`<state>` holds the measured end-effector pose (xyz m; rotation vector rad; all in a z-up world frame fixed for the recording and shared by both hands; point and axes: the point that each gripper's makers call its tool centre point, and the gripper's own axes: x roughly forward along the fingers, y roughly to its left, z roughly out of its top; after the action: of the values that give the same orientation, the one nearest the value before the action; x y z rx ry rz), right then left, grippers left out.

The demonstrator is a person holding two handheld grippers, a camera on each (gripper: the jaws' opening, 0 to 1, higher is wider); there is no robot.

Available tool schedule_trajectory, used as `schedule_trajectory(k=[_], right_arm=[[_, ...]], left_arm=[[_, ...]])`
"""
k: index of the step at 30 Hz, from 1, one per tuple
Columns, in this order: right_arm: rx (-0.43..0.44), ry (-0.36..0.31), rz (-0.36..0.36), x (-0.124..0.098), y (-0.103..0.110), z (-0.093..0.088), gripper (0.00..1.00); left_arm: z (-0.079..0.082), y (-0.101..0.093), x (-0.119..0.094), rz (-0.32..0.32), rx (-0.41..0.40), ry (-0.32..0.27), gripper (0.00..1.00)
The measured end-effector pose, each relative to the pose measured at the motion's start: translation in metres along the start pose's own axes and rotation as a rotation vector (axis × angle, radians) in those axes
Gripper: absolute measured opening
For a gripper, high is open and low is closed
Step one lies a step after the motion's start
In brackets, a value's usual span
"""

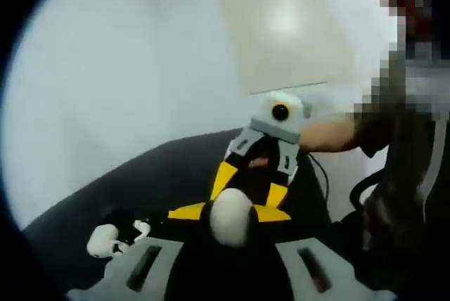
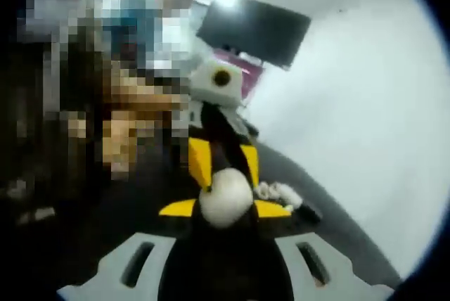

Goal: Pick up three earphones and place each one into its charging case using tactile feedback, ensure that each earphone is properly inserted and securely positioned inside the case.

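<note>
A white case hangs between both tongs, clenched by the right tongs; the left tongs cannot be judged. It looks light, hard, slippery; hold its sides. Earphones lie on the dark surface.

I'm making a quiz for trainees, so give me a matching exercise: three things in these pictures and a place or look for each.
Things:
1. charging case
2. earphones
3. screen

Descriptions:
A. black, high in the background
B. small and white, lying on the dark table
C. white and egg-shaped, mid-view just past the claw tips

Pairs: 1-C, 2-B, 3-A
</note>
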<state>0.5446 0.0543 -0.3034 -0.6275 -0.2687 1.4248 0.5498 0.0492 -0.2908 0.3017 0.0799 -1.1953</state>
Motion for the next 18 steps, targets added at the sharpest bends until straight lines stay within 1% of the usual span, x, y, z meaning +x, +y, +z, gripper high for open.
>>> schedule_trajectory(k=[2,3,4,5,6,7,8,10,11,13,14,16,18], right_arm=[[-0.007,-0.001,-0.002,0.000,-0.001,0.001,0.31],[0.011,-0.001,0.002,0.000,-0.002,0.000,0.31],[0.065,-0.001,0.011,0.000,-0.001,-0.001,0.31],[0.157,0.017,0.040,0.000,0.002,-0.005,0.29],[0.286,0.040,0.065,0.000,0.004,-0.010,0.28],[0.354,0.046,0.073,0.001,0.003,-0.012,0.27],[0.417,0.059,0.098,0.001,0.003,-0.015,0.27],[0.481,0.058,0.152,0.004,0.005,-0.015,0.26],[0.489,0.067,0.178,0.007,0.007,-0.014,0.26],[0.475,0.080,0.191,0.012,0.008,-0.012,0.25],[0.473,0.084,0.192,0.014,0.009,-0.010,0.23],[0.457,0.090,0.183,0.015,0.012,-0.010,0.23],[0.436,0.067,0.163,0.013,0.012,-0.008,0.22]], left_arm=[[0.003,0.000,-0.001,-0.022,-0.056,-0.046,0.21],[0.004,0.000,-0.003,-0.024,-0.068,-0.071,0.20],[0.005,0.000,-0.005,-0.020,-0.034,-0.094,0.20],[0.005,-0.002,-0.006,-0.018,-0.004,-0.095,0.19],[0.006,-0.004,-0.008,-0.021,-0.006,-0.095,0.19],[0.006,-0.006,-0.009,-0.031,-0.002,-0.110,0.18],[0.006,-0.005,-0.011,-0.037,-0.008,-0.112,0.18],[0.007,-0.006,-0.013,-0.040,-0.015,-0.115,0.17],[0.007,-0.007,-0.013,-0.045,-0.010,-0.120,0.17],[0.007,-0.009,-0.012,-0.042,0.013,-0.123,0.17],[0.008,-0.009,-0.012,-0.038,0.020,-0.123,0.17],[0.009,-0.008,-0.014,-0.037,0.020,-0.133,0.17],[0.011,-0.009,-0.014,-0.047,0.009,-0.146,0.16]])
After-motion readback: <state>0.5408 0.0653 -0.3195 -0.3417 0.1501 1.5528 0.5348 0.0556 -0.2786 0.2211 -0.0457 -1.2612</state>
